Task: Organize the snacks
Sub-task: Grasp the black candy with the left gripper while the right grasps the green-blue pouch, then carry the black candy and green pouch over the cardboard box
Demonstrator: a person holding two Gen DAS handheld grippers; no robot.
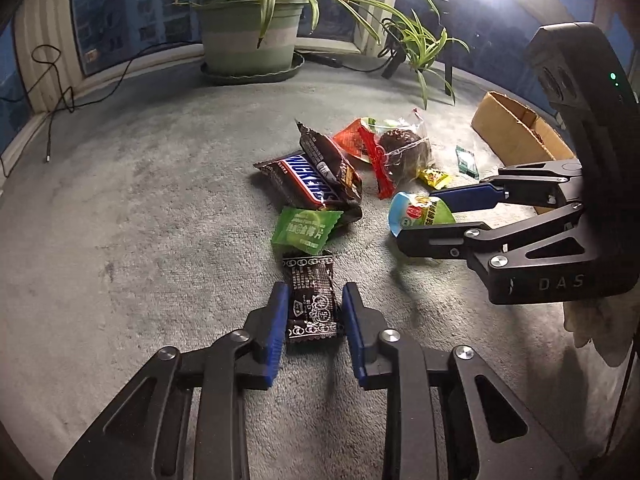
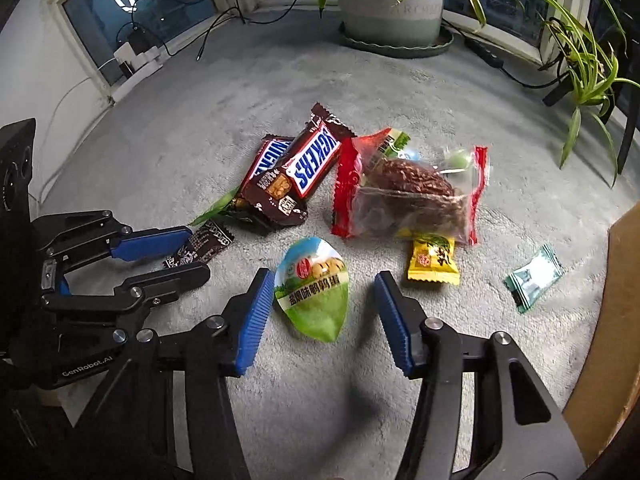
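Left gripper (image 1: 314, 312): closed on the black candy wrapper (image 1: 311, 300), lower centre of the left view, apparently to lift it.
Right gripper (image 2: 320, 304): jaws apart around the green egg pouch (image 2: 314, 288), right pad clear, not yet gripping.
Cardboard box (image 1: 516, 132): right edge, likely destination.
Surface: grey carpet (image 1: 140, 200); potted plant (image 1: 252, 32) by the window.

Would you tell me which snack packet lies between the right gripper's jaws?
The blue-and-green leaf-shaped packet; the yellow candy lies outside them.

Bare carpet (image 2: 168, 128) is lying open on the left; the snack pile (image 2: 360, 184) is crowding the middle. A cardboard box (image 2: 604, 320) is blocking the right.
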